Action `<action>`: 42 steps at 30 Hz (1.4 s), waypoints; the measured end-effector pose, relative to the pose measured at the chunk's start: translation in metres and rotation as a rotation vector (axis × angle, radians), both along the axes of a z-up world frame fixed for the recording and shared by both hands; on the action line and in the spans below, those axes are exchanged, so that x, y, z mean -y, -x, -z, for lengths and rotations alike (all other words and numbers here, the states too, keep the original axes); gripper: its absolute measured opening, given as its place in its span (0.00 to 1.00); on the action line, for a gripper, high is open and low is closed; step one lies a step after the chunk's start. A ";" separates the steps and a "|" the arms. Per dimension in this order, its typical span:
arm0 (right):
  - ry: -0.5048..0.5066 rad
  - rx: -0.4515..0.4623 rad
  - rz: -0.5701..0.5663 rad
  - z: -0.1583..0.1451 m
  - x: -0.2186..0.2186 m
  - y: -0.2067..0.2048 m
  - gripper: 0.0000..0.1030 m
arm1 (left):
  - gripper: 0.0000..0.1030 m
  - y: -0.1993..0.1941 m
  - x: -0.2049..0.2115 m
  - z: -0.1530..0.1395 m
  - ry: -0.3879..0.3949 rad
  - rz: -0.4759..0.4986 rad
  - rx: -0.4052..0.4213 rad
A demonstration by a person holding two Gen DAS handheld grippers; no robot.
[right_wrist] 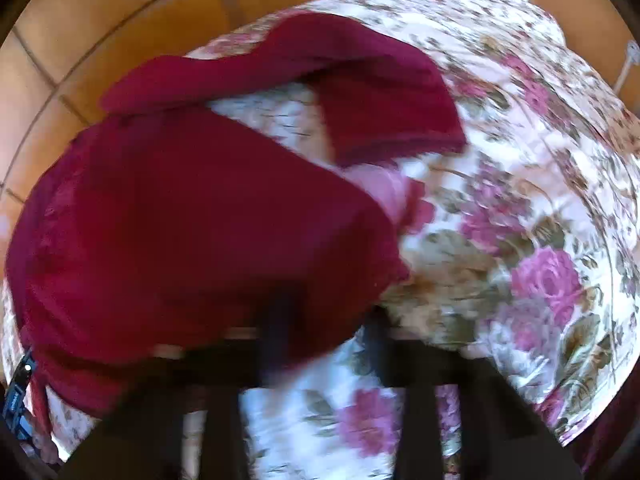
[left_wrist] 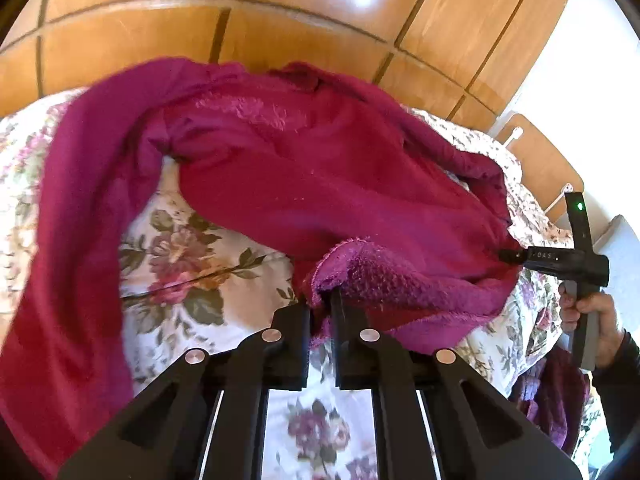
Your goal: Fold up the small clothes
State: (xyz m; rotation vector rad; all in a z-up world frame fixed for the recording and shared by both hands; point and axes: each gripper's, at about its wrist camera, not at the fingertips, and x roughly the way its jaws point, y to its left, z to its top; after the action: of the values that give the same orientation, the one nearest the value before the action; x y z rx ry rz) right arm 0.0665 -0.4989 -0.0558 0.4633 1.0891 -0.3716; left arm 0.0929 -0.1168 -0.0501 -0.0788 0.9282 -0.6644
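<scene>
A magenta fleece garment (left_wrist: 320, 176) hangs lifted over a floral bedspread (left_wrist: 192, 272), one sleeve trailing down the left. My left gripper (left_wrist: 320, 308) is shut on a corner of its hem. My right gripper (left_wrist: 508, 256) shows at the right in the left wrist view, pinching the garment's other edge. In the blurred right wrist view the garment (right_wrist: 192, 232) covers the left half, a sleeve (right_wrist: 380, 100) draped ahead, and my right gripper (right_wrist: 320, 332) holds cloth between its fingers.
Wooden wardrobe doors (left_wrist: 304, 36) stand behind the bed. A wooden chair (left_wrist: 540, 160) is at the right. Another dark purple cloth (left_wrist: 556, 396) lies at the bed's right edge. Bare floral bedspread (right_wrist: 500, 240) lies to the right.
</scene>
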 end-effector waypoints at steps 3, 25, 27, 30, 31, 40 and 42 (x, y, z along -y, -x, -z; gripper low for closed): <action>0.043 0.104 -0.059 -0.040 -0.020 0.003 0.08 | 0.05 0.016 -0.018 -0.025 0.037 -0.018 0.044; 0.114 -0.106 -0.282 -0.007 -0.098 0.090 0.08 | 0.11 0.136 -0.127 -0.040 -0.079 -0.073 0.058; 0.132 -0.118 -0.305 -0.011 -0.099 0.088 0.15 | 0.40 0.131 -0.149 -0.032 -0.073 -0.171 0.036; 0.168 -0.116 -0.308 -0.020 -0.099 0.085 0.32 | 0.55 0.124 -0.188 -0.030 -0.051 -0.343 0.044; 0.195 -0.107 -0.301 -0.027 -0.099 0.083 0.35 | 0.55 0.121 -0.196 -0.029 -0.053 -0.380 0.048; 0.449 -0.039 -0.425 -0.055 -0.150 0.045 0.69 | 0.64 0.079 -0.190 0.025 -0.273 -0.403 0.020; 0.493 -0.102 -0.431 -0.044 -0.151 0.043 0.69 | 0.50 0.075 -0.190 0.024 -0.264 -0.440 0.037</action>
State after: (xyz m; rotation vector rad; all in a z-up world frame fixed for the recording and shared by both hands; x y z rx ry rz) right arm 0.0235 -0.3477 -0.0117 -0.2296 1.1167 -0.2686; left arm 0.0181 0.0734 -0.0742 -0.0335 0.9169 -0.1340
